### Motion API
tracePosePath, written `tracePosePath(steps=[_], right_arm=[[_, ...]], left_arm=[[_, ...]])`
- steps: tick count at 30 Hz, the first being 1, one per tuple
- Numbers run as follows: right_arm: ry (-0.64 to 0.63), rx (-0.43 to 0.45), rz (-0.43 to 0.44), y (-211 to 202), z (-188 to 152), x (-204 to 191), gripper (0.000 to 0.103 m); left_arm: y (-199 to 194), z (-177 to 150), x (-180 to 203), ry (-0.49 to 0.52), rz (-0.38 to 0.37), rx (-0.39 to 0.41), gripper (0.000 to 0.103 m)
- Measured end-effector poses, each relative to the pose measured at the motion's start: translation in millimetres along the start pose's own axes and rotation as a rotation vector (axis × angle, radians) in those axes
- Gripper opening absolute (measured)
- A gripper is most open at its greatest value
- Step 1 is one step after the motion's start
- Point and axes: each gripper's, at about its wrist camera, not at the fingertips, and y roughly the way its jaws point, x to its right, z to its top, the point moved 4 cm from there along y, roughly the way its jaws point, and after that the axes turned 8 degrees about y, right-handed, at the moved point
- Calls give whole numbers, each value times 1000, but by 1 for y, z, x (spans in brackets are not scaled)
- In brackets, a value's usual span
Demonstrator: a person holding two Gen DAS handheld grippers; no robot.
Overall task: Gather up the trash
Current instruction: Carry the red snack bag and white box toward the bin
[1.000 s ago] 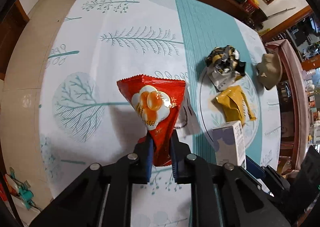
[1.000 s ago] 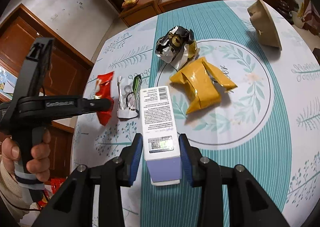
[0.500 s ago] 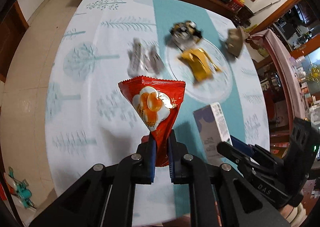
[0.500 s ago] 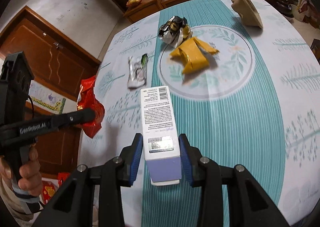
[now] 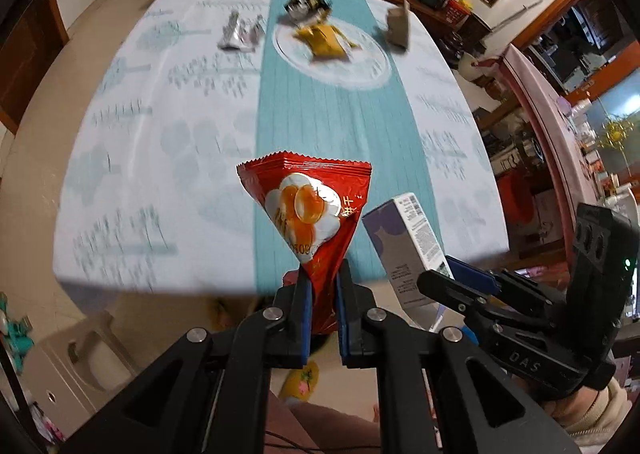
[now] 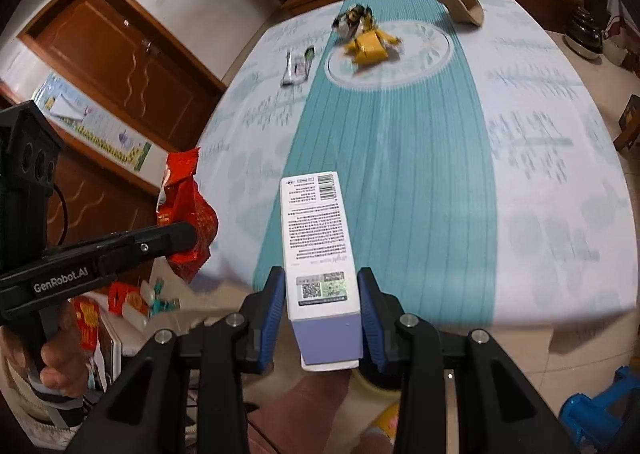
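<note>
The red snack wrapper (image 5: 316,222) sits at the centre of the left wrist view, its lower tip pinched between the blue pads of the left claw (image 5: 322,294). Lower right of it, the white-and-purple box (image 6: 320,250) is clamped in the right claw (image 6: 322,306), held by its purple end. Both hang over the near edge of the table (image 5: 160,182). Toward the top of the frame lie a yellow wrapper (image 5: 324,44), a crumpled foil wrapper (image 5: 308,6) and a silver packet (image 5: 240,34).
</note>
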Motion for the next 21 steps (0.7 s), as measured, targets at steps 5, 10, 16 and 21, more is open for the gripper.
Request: tracePosePath(steps=[5, 10, 16, 21], right_arm=[[12, -32, 4, -15, -41, 11, 36], [52, -73, 2, -12, -80, 23, 36], [155, -132, -28, 18, -123, 47, 36], [243, -178, -84, 62, -157, 72, 37]], left_arm=[[-1, -43, 24, 51, 10, -52, 8], [11, -80, 41, 117, 8, -124, 8], [48, -112, 47, 173, 0, -212, 8], [94, -136, 42, 197, -17, -251, 8]])
